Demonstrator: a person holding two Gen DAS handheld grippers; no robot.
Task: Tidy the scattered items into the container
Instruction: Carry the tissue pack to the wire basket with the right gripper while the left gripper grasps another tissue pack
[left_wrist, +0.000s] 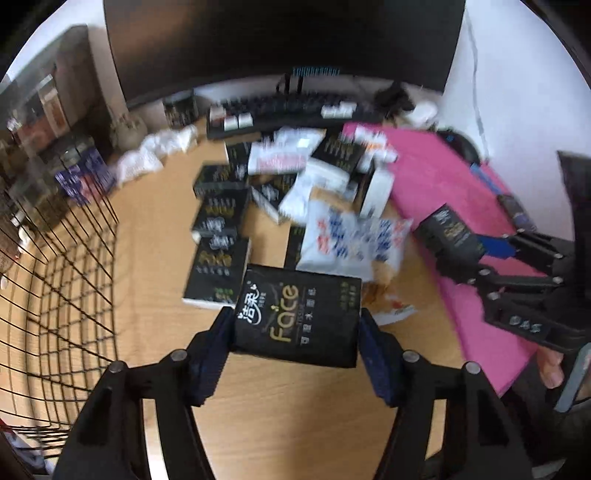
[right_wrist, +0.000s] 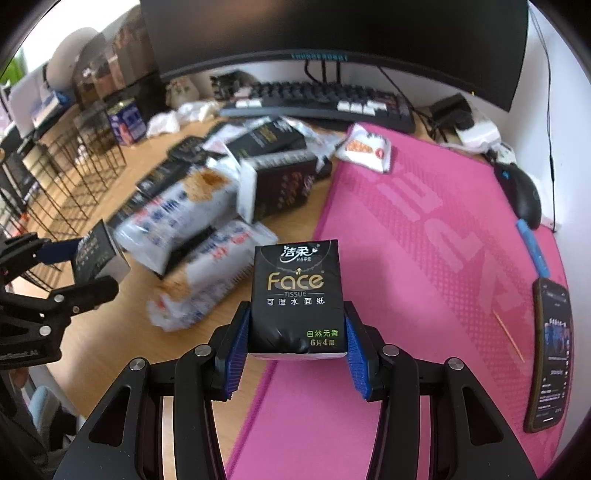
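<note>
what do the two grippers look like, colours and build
Both match: the left gripper and right gripper are matte black linkage arms with round silver pivot pins and ribbed blue finger pads. No cables show. A bare hand grips the right one.

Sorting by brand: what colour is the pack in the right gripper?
Black tissue pack with gold "Face" lettering, clearest in the right wrist view.

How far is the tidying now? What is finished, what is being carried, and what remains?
Nothing looks finished: the visible part of the wire basket shows no packs inside. In hand: the left gripper is shut on a black tissue pack, and the right gripper is shut on another black tissue pack. Left: a pile of tissue packs on the desk.
</note>
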